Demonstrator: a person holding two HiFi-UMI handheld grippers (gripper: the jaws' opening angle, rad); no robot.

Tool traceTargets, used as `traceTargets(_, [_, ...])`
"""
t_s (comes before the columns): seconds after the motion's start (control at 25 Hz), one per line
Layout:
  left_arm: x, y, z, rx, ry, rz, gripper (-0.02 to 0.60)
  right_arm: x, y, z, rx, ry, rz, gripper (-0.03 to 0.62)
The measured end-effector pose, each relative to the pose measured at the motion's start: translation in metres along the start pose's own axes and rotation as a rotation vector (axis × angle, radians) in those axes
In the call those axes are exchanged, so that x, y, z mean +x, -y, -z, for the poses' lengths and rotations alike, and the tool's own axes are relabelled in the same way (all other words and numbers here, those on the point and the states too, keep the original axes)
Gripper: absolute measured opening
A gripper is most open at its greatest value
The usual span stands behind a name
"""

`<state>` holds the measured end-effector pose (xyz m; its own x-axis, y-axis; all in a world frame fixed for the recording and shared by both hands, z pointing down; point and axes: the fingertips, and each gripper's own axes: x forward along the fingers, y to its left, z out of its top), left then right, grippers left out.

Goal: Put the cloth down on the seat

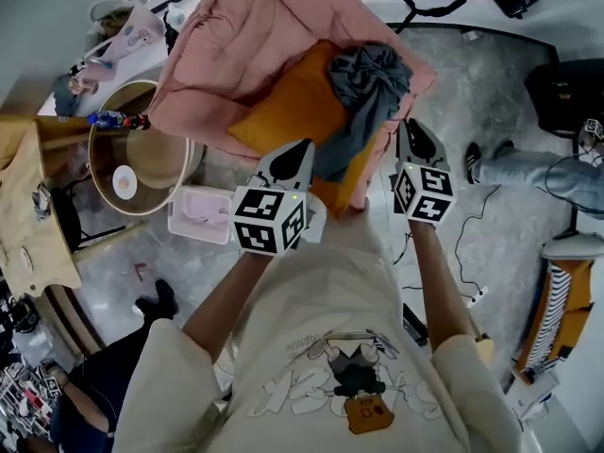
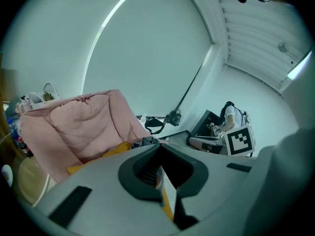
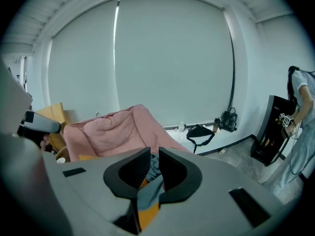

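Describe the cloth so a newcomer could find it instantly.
Start at the big pink padded seat at the top of the head view. An orange cushion lies on it, with the cloth crumpled on its right side. It is the only grey-blue thing among pink and orange.

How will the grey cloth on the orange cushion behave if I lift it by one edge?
Probably floppy: the grey cloth lies crumpled in folds, one end draping down over the orange cushion, so it should hang limp from a pinch. It looks thin, so likely light. Pushed, it would probably bunch up rather than slide whole.
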<state>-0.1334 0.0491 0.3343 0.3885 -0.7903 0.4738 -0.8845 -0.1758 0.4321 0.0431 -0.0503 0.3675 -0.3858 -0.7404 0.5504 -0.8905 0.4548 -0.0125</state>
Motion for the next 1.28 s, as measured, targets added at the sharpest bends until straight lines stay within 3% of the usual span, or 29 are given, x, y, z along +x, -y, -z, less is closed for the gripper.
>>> traceTargets(0.28, [-0.048, 0.012, -0.01, 0.097, 0.031, 0.045, 0.005, -0.069, -0.038, -0.024, 0.062, 0.089, -0.005, 0.058])
traceTargets(0.44, [-0.07, 0.027, -0.019, 0.063, 0.046, 0.116, 0.005, -0.099, -0.08, -0.031, 0.112, 0.098, -0.077, 0.048])
traceTargets(0.72, [-0.103, 0.066, -0.038, 0.111, 0.103, 0.206, 0.005, -0.148, -0.139, -0.051, 0.127, 0.183, -0.13, 0.046])
traceTargets(0.84, [-0.111, 0.07, -0.046, 0.137, 0.138, 0.208, 0.005, -0.164, -0.152, -0.06, 0.138, 0.212, -0.137, 0.046])
traceTargets(1.0, [-0.123, 0.078, -0.052, 0.118, 0.121, 0.23, 0.005, -0.188, -0.161, -0.075, 0.173, 0.261, -0.133, 0.046])
traceTargets(1.12, [-0.129, 0.095, -0.048, 0.161, 0.121, 0.26, 0.005, -0.199, -0.159, -0.077, 0.244, 0.265, -0.132, 0.044])
traceTargets(1.28, [-0.123, 0.102, -0.039, 0.173, 0.089, 0.282, 0.005, -0.203, -0.157, -0.073, 0.223, 0.26, -0.088, 0.021])
